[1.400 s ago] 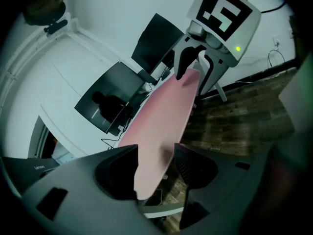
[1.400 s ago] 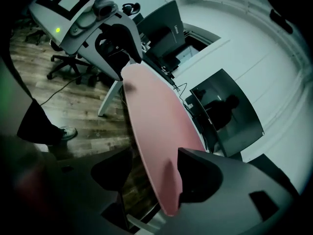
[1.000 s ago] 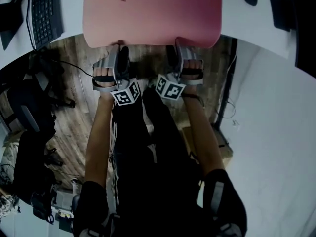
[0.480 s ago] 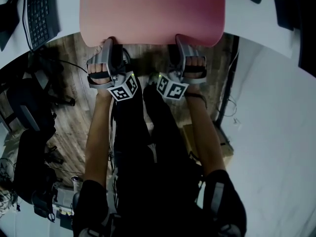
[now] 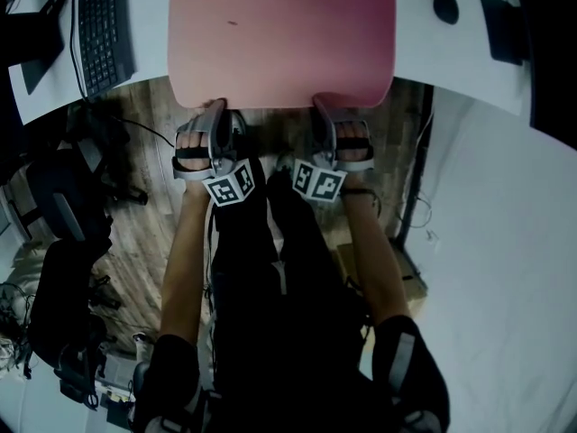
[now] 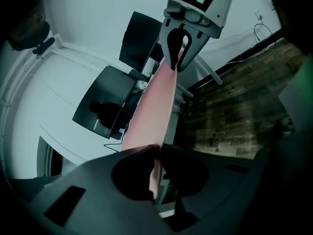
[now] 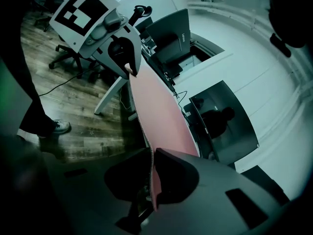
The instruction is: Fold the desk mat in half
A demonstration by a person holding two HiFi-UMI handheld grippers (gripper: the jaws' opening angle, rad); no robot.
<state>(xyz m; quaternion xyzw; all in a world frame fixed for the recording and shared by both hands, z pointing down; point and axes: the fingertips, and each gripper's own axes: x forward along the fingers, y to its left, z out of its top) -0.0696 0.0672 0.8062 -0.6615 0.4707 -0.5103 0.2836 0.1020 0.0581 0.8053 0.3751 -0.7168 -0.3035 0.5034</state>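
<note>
Left tongs (image 6: 155,155) closing, pads nipping near edge of pink desk mat (image 5: 281,34), close to its left corner. Right tongs (image 7: 150,160) closing as well, clamped on same edge near right corner. Mat lies flat on middle of white desk (image 5: 149,21), near edge sticking out past desk's front edge. Keyboard (image 5: 101,30) on desk's left part, just beside mat. Mouse (image 5: 444,4) to mat's right, apart from it. Dark monitors (image 7: 225,121) stand along desk's far edge, beyond mat.
</note>
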